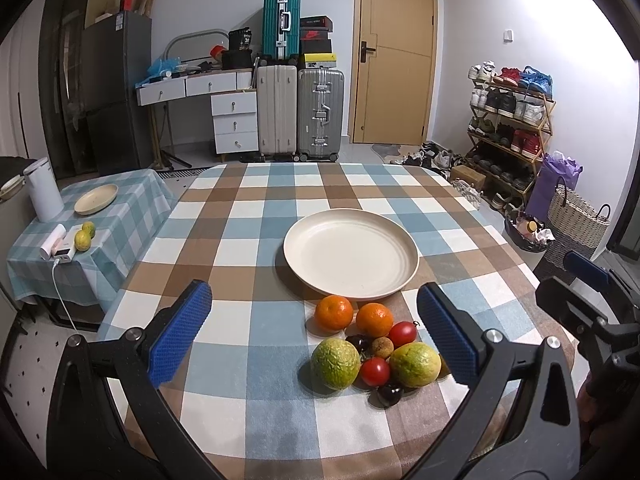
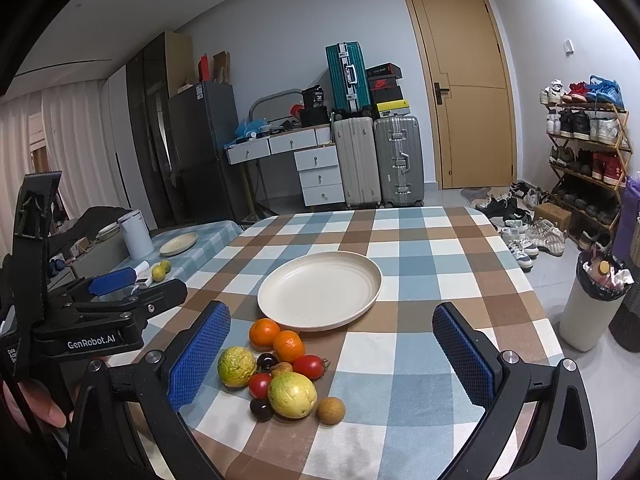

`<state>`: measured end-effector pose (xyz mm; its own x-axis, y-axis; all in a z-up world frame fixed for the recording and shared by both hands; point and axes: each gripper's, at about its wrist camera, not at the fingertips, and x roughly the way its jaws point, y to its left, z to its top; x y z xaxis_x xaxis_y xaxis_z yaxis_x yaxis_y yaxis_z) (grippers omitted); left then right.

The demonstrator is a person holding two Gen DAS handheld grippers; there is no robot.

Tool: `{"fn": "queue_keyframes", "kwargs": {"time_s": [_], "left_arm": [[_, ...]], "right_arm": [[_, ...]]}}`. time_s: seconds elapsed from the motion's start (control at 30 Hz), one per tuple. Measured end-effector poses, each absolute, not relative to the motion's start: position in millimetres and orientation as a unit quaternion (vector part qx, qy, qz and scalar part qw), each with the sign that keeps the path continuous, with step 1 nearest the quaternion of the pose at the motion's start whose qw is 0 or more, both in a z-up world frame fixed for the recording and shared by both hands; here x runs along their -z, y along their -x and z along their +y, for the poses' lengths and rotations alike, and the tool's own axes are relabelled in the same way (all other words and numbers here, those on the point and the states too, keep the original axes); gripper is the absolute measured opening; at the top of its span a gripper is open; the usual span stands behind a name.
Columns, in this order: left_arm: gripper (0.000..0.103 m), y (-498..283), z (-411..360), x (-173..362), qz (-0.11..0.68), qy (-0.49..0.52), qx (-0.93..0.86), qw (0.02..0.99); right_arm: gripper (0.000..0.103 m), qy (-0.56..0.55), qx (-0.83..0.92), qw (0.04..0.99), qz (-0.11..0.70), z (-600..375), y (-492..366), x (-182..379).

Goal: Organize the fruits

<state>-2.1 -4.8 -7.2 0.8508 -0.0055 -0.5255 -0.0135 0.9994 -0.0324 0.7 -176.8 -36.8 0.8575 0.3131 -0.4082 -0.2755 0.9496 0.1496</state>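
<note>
A cream plate [image 1: 351,256] [image 2: 320,290] stands bare in the middle of the checked table. Just in front of it lies a cluster of fruit: two oranges [image 1: 334,312] [image 2: 264,332], two yellow-green citrus [image 1: 335,363] [image 2: 292,395], two red tomatoes [image 1: 375,371] [image 2: 308,367], dark plums [image 1: 389,395] [image 2: 261,409] and small brown longans [image 2: 331,410]. My left gripper [image 1: 316,338] is open and empty, above the table just short of the cluster. My right gripper [image 2: 332,354] is open and empty, also over the near side of the fruit.
A small side table [image 1: 120,216] on the left holds a second plate [image 1: 96,199], two green citrus [image 1: 83,239], a white kettle [image 1: 43,190] and a charger. A bin [image 2: 592,300] stands right of the table. Suitcases, drawers and a shoe rack line the back.
</note>
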Motion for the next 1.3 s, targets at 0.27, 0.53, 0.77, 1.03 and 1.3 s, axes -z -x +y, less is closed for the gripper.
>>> {"fn": "queue_keyframes", "kwargs": {"time_s": [0.27,0.53,0.77,1.03,1.3], "left_arm": [[0.102,3,-4,14,0.277,0.021,0.002,0.961],[0.102,3,-6,27,0.288,0.027,0.007,0.957],[0.102,-11,5,45,0.328,0.051,0.025,0.943],[0.102,-39,15,88,0.386,0.065,0.050,0.919],[0.101,-65,25,118,0.426,0.108,0.083,0.895]], "right_arm": [[0.103,-0.041,-0.157,0.964,0.211,-174,1,36],[0.103,-0.040,-0.159,0.963,0.215,-172,0,40],[0.103,-0.029,-0.157,0.962,0.221,-169,-4,48],[0.103,-0.028,-0.159,0.957,0.242,-168,-19,68],[0.103,-0.040,-0.161,0.950,0.264,-171,-42,89]]}}
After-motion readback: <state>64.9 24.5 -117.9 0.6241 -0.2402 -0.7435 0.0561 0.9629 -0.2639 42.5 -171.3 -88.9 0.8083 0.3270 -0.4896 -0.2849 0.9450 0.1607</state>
